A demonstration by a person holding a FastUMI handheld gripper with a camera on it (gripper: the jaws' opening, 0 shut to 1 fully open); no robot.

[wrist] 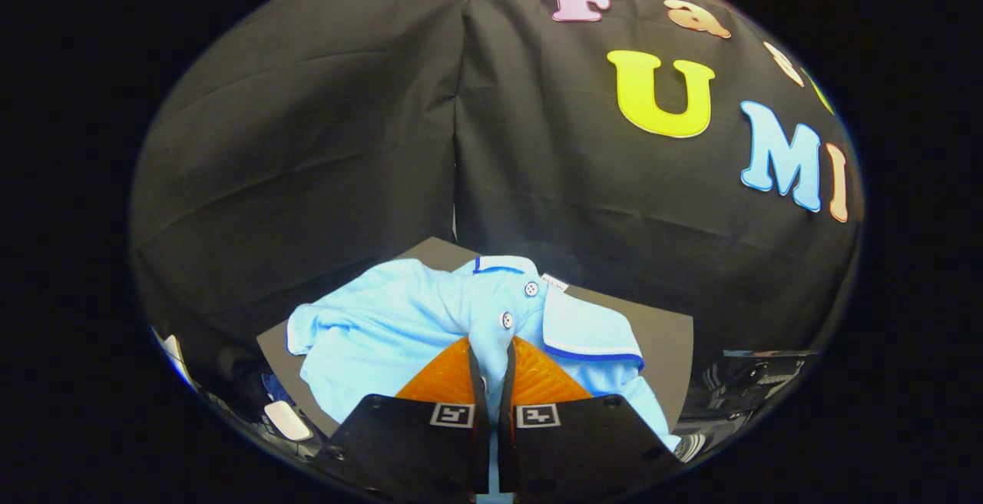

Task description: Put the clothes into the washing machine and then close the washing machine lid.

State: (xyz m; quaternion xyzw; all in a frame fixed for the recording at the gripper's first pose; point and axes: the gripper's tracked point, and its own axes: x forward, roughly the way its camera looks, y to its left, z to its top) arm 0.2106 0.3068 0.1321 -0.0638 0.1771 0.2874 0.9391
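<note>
hand-held gripper [491, 369] is clamped tight on a fold of the light blue shirt [384, 327], right below its button placket, over the grey surface [668, 335].

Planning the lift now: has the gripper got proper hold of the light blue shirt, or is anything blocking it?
Probably yes. The gripper looks shut on a fold of the light blue shirt near its button placket, with nothing between fingers and fabric. The rest lies on the grey mat.

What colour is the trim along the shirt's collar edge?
Dark blue, on a light blue shirt pinched by the hand-held gripper; seen best in the gripper view.
</note>
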